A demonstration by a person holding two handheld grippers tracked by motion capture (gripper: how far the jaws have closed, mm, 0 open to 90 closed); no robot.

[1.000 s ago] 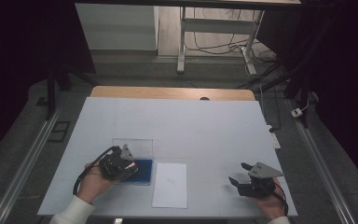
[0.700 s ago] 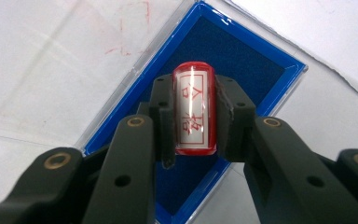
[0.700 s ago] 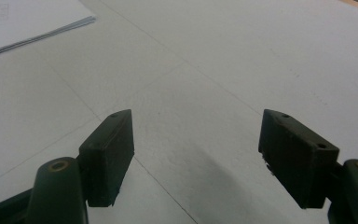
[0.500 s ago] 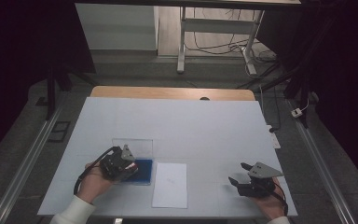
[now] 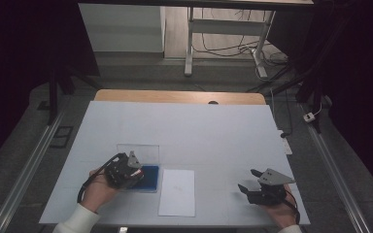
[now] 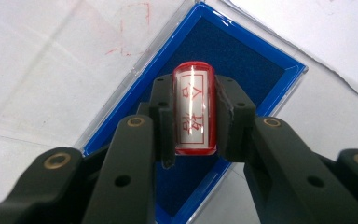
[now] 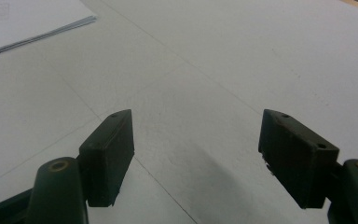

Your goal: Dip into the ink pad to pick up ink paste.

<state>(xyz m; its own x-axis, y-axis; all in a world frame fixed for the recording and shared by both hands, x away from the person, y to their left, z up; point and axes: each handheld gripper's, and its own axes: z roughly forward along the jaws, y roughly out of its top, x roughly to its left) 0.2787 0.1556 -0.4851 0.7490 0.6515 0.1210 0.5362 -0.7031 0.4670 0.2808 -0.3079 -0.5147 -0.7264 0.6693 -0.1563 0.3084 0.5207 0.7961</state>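
Note:
A red cylindrical stamp point(image 6: 194, 109) with a white label of red characters sits between the jaws of my left gripper point(image 6: 193, 112), which is shut on it. Right under it lies a blue ink pad point(image 6: 242, 60) in a clear case, whose lid point(image 5: 137, 152) is folded open behind. In the high view the left gripper point(image 5: 132, 171) hangs over the ink pad point(image 5: 151, 177) at the table's front left. A white sheet of paper point(image 5: 177, 191) lies just right of the pad. My right gripper point(image 5: 249, 180) rests at the front right, open with nothing between its jaws point(image 7: 196, 154).
The white table top point(image 5: 199, 131) stretches wide behind the hands, with a wooden strip along its far edge. A corner of the paper stack point(image 7: 23, 21) lies at the upper left of the right gripper view. Cables and a stand are on the floor beyond the table.

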